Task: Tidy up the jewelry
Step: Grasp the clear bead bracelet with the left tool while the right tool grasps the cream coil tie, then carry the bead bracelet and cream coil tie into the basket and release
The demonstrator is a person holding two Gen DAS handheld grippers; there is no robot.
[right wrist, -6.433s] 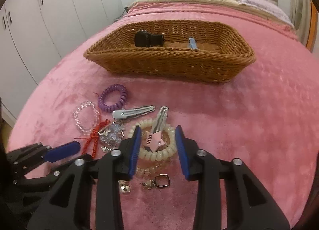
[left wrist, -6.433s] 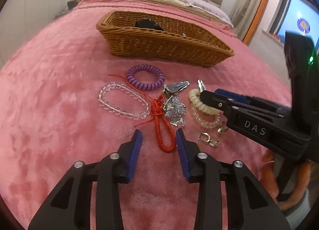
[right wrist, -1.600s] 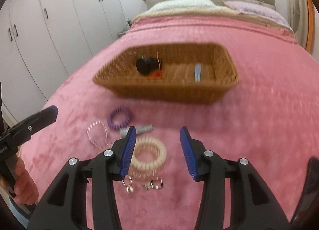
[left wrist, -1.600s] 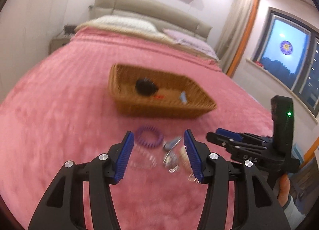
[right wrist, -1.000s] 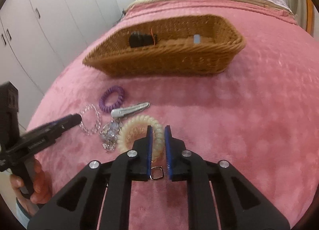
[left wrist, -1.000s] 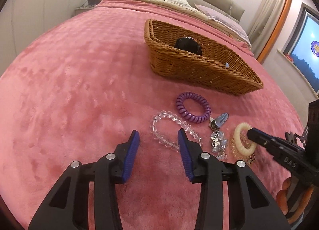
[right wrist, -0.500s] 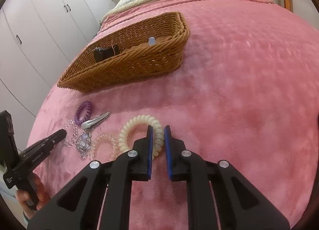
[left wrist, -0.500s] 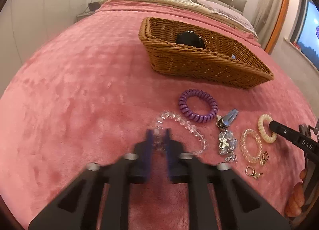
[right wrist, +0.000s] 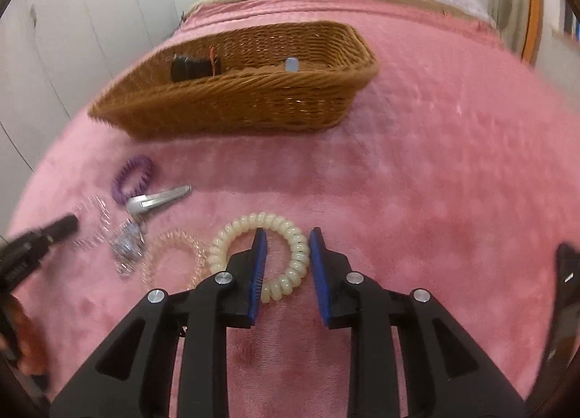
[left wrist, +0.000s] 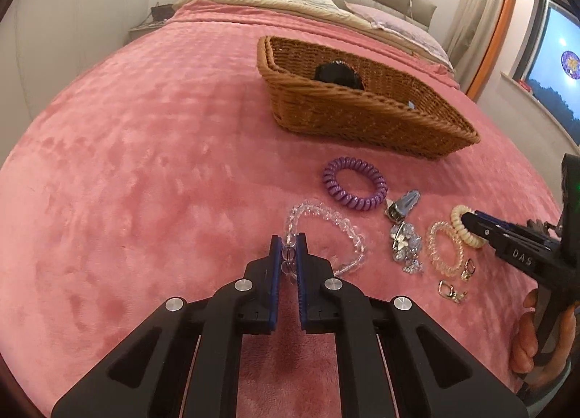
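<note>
My left gripper [left wrist: 289, 240] is shut on the near side of a clear bead bracelet [left wrist: 337, 224] lying on the pink blanket. My right gripper [right wrist: 286, 235] is open, its jaws either side of the right part of a cream coil hair tie [right wrist: 291, 237] that rests on the blanket; it also shows in the left wrist view [left wrist: 462, 228]. A wicker basket [left wrist: 362, 117] [right wrist: 253, 99] stands further back, holding a black clip [right wrist: 188, 68], a red cord and a small blue item.
On the blanket lie a purple coil tie [left wrist: 354, 182], a silver hair clip [right wrist: 159, 200], a sparkly brooch [left wrist: 404, 246], a clear coil tie [left wrist: 444, 247] and small gold earrings [left wrist: 451, 291]. Pillows and headboard are at the back, wardrobes left, window right.
My left gripper has closed on the clear bead bracelet. My right gripper has opened, releasing the cream coil tie, which now lies on the blanket between its jaws.
</note>
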